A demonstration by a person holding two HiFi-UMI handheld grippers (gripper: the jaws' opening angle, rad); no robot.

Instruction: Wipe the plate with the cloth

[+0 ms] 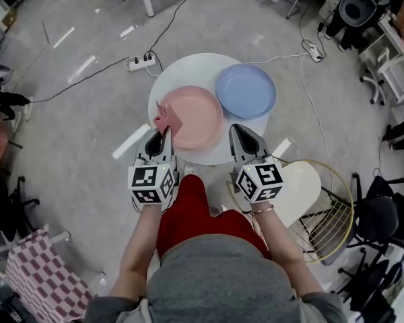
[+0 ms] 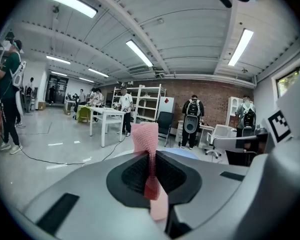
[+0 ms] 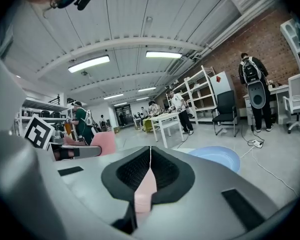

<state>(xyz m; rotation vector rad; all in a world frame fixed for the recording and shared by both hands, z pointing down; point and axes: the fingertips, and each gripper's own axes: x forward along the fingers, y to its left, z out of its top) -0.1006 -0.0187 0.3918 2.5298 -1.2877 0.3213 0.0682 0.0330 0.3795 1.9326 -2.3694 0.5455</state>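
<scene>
Pink plate (image 1: 196, 116) flat on table (image 1: 209, 155), frame centre. Cloth (image 1: 167, 118) pinched upright in closed left gripper (image 1: 163, 136) at its left rim, poised for wiping. Right gripper (image 1: 240, 130) shut beside the right rim, probably for steadying. Pale pink sliver between its jaws, source unclear.

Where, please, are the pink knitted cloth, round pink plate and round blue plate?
pink knitted cloth (image 2: 146, 136): left gripper view, its upper end.
round pink plate (image 1: 197, 116): head view, its centre.
round blue plate (image 1: 246, 91): head view, its centre.

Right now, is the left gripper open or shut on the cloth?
Shut: the left gripper pinches the pink cloth between its jaws, and the cloth sticks up bunched beyond them.
</scene>
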